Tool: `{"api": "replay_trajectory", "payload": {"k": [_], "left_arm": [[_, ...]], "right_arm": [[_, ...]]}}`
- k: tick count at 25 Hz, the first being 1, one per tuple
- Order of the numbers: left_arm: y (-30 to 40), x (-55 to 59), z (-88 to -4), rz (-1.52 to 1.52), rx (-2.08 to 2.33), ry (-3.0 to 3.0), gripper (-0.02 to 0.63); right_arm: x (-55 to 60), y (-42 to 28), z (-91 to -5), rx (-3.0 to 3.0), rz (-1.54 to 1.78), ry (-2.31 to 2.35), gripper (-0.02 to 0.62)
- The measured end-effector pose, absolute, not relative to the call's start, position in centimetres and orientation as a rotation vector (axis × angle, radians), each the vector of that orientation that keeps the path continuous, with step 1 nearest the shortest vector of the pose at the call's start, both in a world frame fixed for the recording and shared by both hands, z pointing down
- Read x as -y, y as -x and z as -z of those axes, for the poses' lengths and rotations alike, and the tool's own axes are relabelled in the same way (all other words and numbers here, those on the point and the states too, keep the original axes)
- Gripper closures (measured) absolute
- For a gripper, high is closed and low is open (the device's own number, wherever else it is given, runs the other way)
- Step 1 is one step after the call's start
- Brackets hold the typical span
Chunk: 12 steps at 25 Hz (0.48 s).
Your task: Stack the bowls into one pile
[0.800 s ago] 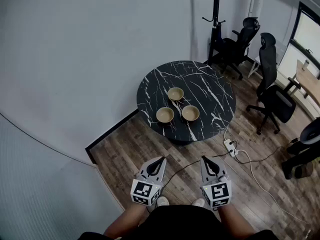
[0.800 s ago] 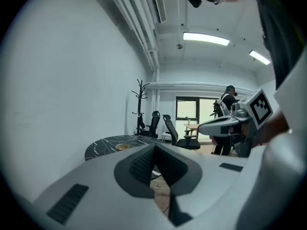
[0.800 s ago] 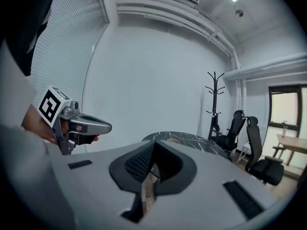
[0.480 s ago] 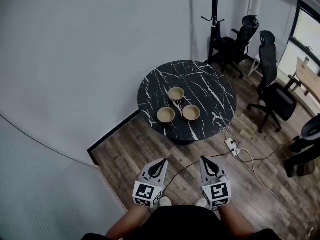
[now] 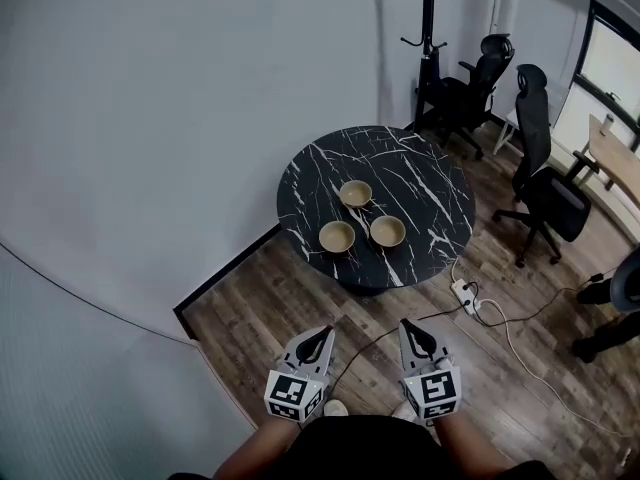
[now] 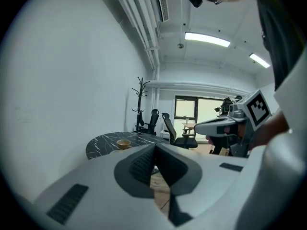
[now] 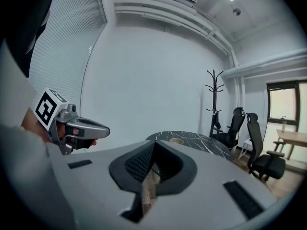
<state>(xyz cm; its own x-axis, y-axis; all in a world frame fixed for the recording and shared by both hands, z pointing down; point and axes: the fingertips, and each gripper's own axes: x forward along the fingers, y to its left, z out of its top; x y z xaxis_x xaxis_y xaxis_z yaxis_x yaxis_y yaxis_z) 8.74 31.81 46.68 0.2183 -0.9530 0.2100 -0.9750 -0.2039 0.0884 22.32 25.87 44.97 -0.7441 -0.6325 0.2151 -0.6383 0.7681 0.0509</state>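
Note:
Three tan bowls stand apart on a round black marble table (image 5: 420,168): one at the back (image 5: 355,193), one front left (image 5: 337,236), one front right (image 5: 387,231). My left gripper (image 5: 323,333) and right gripper (image 5: 408,326) hang side by side over the wooden floor, well short of the table, both shut and empty. The left gripper view shows its jaws (image 6: 154,150) pressed together, with a bowl (image 6: 123,144) far off on the table. In the right gripper view the jaws (image 7: 153,149) meet too, and a bowl (image 7: 176,140) shows on the distant table.
A coat stand (image 5: 428,28) and two black office chairs (image 5: 545,183) stand behind and right of the table. A power strip (image 5: 462,293) with cables lies on the floor near the table's foot. A grey wall runs along the left.
The table and bowls have slid slightly lower and nearer in the head view. Both grippers stay shut, held side by side.

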Motion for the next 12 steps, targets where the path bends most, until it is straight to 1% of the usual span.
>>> {"api": "replay_trajectory", "payload": {"k": [12], "left_arm": [[-3.6,-32.1,-48.2,-0.161,1.693,-2.339,0.592]], "right_arm": [[-25.2,-17.5,-45.0,2.700,-0.049,-1.122,0.589]]}}
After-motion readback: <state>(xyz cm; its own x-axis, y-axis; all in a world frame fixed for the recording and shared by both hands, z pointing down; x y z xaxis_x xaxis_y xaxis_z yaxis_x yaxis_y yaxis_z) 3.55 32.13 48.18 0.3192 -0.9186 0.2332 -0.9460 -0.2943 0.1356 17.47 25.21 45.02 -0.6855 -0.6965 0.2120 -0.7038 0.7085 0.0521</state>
